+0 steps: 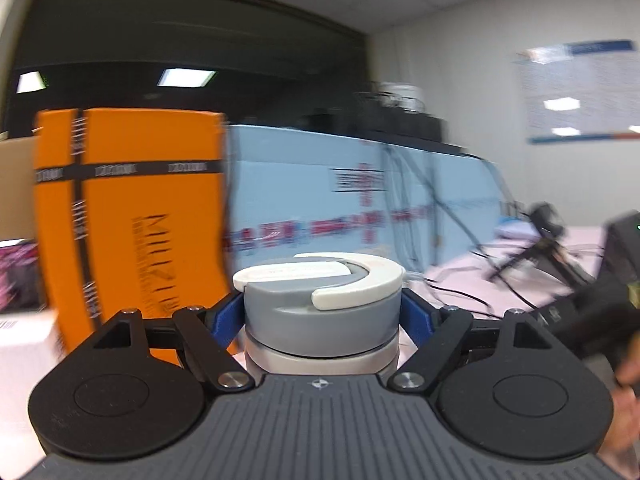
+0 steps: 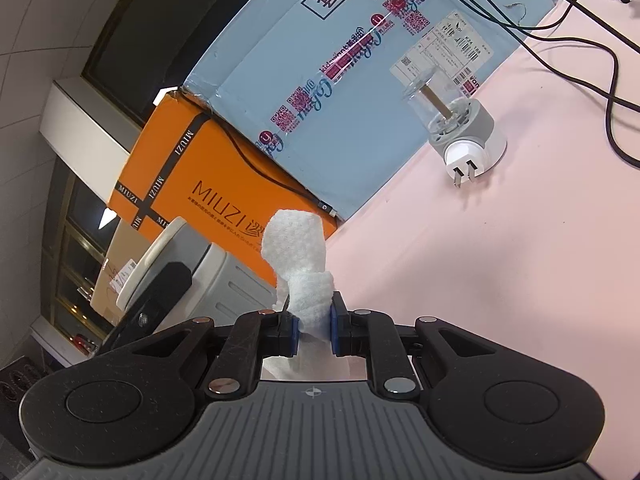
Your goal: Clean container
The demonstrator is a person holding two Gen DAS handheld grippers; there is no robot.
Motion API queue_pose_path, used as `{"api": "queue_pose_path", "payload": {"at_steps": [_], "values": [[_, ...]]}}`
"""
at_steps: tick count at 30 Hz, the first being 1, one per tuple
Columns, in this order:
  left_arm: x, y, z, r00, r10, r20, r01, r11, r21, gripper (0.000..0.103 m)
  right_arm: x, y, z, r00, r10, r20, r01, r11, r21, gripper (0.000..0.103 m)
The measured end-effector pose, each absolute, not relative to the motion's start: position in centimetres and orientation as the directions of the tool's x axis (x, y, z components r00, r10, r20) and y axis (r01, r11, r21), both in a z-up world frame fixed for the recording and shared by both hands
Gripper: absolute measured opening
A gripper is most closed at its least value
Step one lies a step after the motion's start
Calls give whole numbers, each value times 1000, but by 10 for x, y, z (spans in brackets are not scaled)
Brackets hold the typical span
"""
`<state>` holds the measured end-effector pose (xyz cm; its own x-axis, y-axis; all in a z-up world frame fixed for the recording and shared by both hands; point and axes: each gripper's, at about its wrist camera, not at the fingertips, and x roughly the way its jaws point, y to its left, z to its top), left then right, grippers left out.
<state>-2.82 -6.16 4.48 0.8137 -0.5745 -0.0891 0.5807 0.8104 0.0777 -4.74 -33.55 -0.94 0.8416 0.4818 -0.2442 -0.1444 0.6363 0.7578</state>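
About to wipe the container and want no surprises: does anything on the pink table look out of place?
A plug-in device with a clear cup-like part lies tipped on its side on the pink table, prongs exposed, by the blue box.

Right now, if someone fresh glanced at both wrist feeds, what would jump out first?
The orange box and pale blue box against the wall dominate. Up close, the left gripper clamps a grey-and-white container, while the right gripper pinches a white cloth standing up. A small plug-in device sits alone on the pink table.
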Motion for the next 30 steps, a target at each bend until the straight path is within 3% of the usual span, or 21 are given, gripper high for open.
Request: {"api": "queue_pose_path", "payload": {"at_steps": [5, 8, 9, 10, 18, 26, 30], "values": [[-25, -62, 47, 793, -601, -98, 608, 787, 98, 78, -48, -335, -10, 842, 491, -223, -160, 622, 766, 14], [-31, -66, 47, 808, -585, -73, 589, 801, 103, 91, -49, -335, -9, 847, 489, -207, -171, 620, 765, 14], [-32, -66, 47, 810, -584, -56, 587, 804, 95, 101, -50, -335, -8, 849, 489, -198, -178, 619, 765, 14], [-34, -65, 49, 815, -578, -44, 579, 811, 85, 103, -51, -334, -8, 851, 490, -188, -186, 617, 765, 14], [-45, -53, 86, 823, -568, -18, 568, 819, 83, 103, -57, -337, -3, 847, 530, -49, -290, 536, 793, 14], [-18, -55, 121, 885, -392, -250, 416, 908, 47, 103, -72, -321, 21, 881, 469, 68, -350, 549, 759, 14], [-10, -46, 111, 899, -348, -267, 368, 930, 25, 103, -69, -306, 22, 913, 398, 89, -290, 480, 828, 14]]}}
